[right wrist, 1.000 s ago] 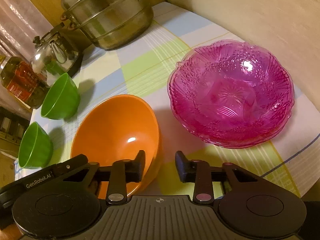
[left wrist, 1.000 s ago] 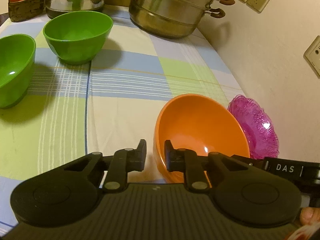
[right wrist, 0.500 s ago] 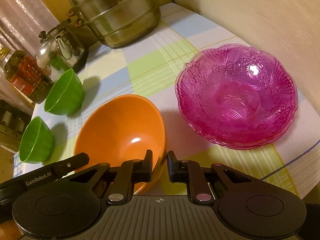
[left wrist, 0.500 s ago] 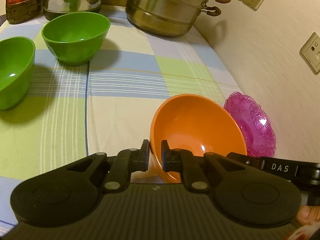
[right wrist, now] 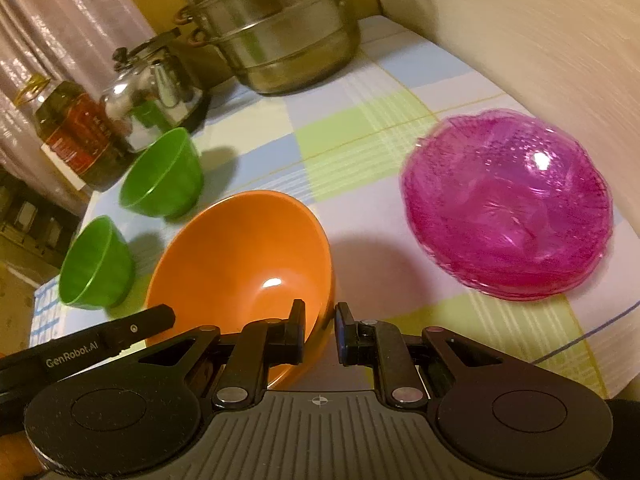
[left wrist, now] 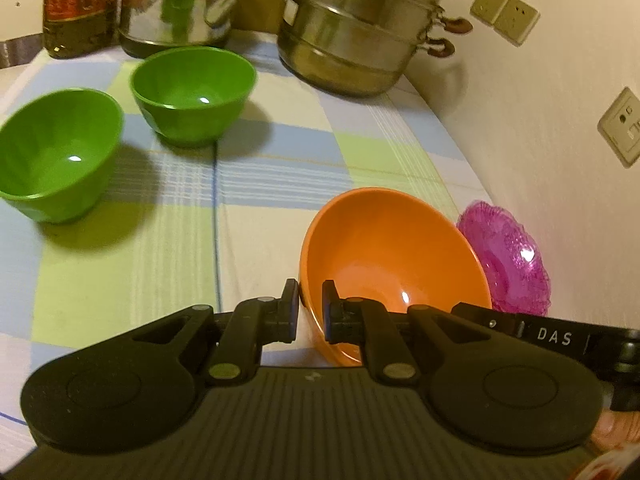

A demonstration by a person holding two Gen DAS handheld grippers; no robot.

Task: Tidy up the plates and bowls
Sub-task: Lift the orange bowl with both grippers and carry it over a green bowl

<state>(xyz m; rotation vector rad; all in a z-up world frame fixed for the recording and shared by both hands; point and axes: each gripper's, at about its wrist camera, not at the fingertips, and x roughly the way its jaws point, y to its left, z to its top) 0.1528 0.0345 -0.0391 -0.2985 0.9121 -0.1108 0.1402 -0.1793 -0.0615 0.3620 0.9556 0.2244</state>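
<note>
the checked table [left wrist: 280, 168] carries one steel steamer pot [left wrist: 360, 32] at the far side. near the right wall sit the stacked pink glass plates [right wrist: 508, 216], count unclear. one orange bowl [left wrist: 392, 256] is pinched at opposite rims by the left gripper [left wrist: 310, 312] and right gripper [right wrist: 319, 332], likely to lift it level. two green bowls [left wrist: 192, 92] wait far left.
</note>
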